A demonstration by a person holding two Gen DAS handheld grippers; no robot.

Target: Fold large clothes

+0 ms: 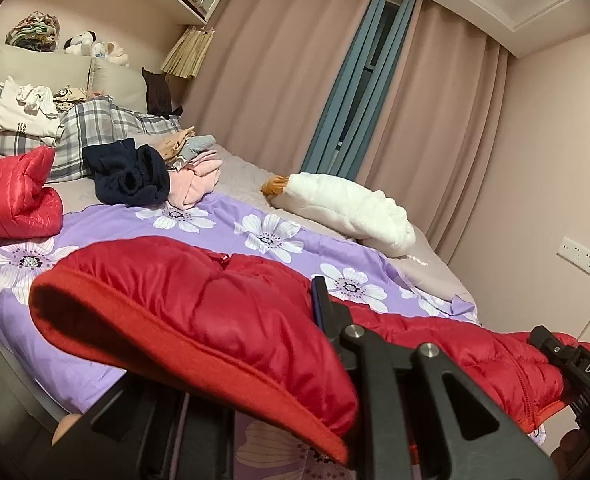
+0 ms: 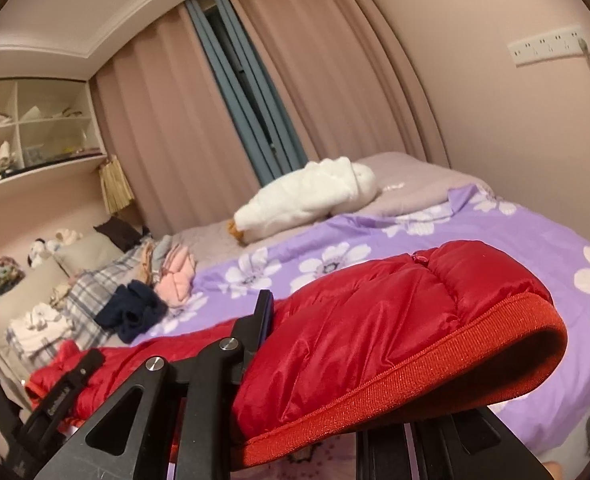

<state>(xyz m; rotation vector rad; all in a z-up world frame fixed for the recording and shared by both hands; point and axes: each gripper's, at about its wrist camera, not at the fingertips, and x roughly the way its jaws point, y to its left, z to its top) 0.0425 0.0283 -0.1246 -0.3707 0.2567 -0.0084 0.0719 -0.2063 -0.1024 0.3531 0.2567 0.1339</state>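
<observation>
A red quilted down jacket [image 1: 231, 312] with a ribbed red hem is stretched between both grippers, lifted above the purple flowered sheet [image 1: 279, 236]. My left gripper [image 1: 319, 320] is shut on one end of the hem. The right gripper shows at the right of this view [image 1: 555, 350], clamped on the other end. In the right wrist view the jacket [image 2: 375, 328] drapes over my right gripper [image 2: 261, 322], which is shut on it. The left gripper [image 2: 83, 364] shows at lower left, holding the far end.
A second red puffy garment [image 1: 15, 200] lies at the bed's left. A dark navy garment [image 1: 131, 174], pink clothes [image 1: 195, 184] and a white plush goose [image 1: 347, 208] lie further back. Plaid pillows [image 1: 91, 132] and folded clothes are at the headboard. Curtains and wall stand behind.
</observation>
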